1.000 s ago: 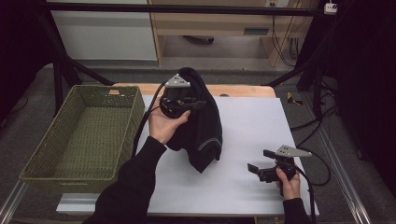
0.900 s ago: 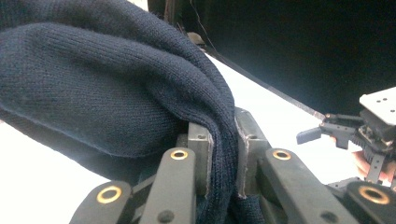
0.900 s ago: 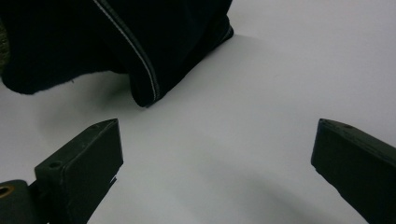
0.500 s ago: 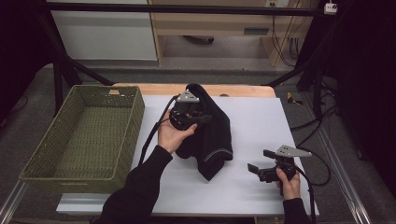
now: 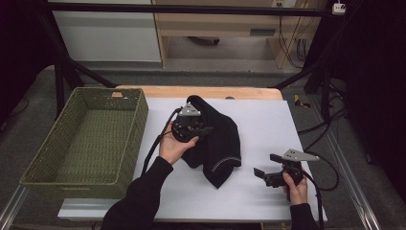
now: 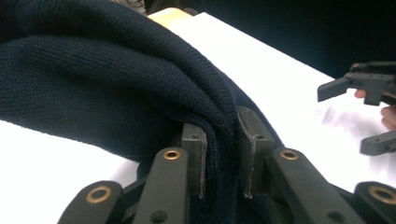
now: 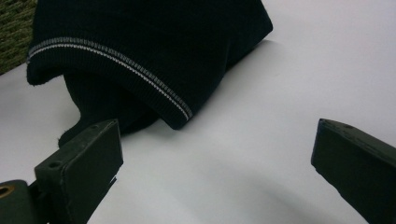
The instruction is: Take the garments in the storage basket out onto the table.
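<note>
While nothing is held by the green wicker basket (image 5: 86, 139) at the left of the counter (image 5: 268, 124), a fold of the dark knit garment (image 5: 218, 139) is pinched in the closed left claw (image 6: 220, 154) at the counter's middle. The right claw (image 7: 215, 177) is held wide open near the right edge, just beside the garment's striped hem. Since the earlier frames, garment and left claw have been carried rightward.
</note>
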A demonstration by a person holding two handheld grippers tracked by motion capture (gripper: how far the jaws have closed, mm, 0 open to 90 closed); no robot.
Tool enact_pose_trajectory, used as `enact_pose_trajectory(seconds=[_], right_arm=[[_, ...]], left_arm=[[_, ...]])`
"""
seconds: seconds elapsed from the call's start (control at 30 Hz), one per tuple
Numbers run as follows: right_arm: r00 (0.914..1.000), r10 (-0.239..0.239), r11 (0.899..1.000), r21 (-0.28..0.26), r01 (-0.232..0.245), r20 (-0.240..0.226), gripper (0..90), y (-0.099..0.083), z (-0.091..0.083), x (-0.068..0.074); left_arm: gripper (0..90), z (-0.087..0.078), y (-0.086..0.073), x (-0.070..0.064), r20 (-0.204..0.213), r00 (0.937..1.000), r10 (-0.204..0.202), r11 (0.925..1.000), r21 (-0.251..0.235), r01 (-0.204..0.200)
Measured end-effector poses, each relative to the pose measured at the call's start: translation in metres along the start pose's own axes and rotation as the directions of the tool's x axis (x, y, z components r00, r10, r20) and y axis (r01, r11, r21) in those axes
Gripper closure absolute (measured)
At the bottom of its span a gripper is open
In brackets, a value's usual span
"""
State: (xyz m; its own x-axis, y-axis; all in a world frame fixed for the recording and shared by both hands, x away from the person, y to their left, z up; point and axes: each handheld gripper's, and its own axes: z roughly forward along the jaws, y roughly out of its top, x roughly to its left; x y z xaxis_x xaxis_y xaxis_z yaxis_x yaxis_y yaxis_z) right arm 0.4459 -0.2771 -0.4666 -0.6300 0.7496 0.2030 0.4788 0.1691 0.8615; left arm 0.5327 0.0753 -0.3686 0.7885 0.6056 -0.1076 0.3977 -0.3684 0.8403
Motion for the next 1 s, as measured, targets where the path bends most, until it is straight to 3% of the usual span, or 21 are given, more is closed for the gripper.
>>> enact_pose_trajectory(seconds=[0.17,0.4,0.67,0.9,1.0], right_arm=[[1.0000,0.000,1.000,0.001,0.000,0.002,2.6,0.000,0.000,0.000],[1.0000,0.001,1.000,0.002,-0.001,0.001,2.6,0.000,0.000,0.000],[1.0000,0.003,1.000,0.005,-0.003,0.002,2.6,0.000,0.000,0.000],[1.0000,0.002,1.000,0.004,-0.002,0.005,2.5,0.000,0.000,0.000],[1.0000,0.007,1.000,0.006,-0.007,0.006,2.4,0.000,0.001,0.000]], left_arm=[[65.6,0.000,-0.009,0.007,-0.017,0.9997,-0.017,0.9998,0.001,0.017],[41.5,-0.003,-0.019,0.014,-0.019,0.9992,-0.034,0.9989,0.033,0.035],[19.9,-0.017,-0.035,0.019,-0.006,0.9975,-0.070,0.9975,0.005,0.070],[10.1,-0.034,-0.051,0.017,-0.021,0.9980,-0.060,0.9978,-0.030,0.059],[7.4,-0.042,-0.058,0.017,-0.002,0.9976,-0.069,0.9965,-0.048,0.069]])
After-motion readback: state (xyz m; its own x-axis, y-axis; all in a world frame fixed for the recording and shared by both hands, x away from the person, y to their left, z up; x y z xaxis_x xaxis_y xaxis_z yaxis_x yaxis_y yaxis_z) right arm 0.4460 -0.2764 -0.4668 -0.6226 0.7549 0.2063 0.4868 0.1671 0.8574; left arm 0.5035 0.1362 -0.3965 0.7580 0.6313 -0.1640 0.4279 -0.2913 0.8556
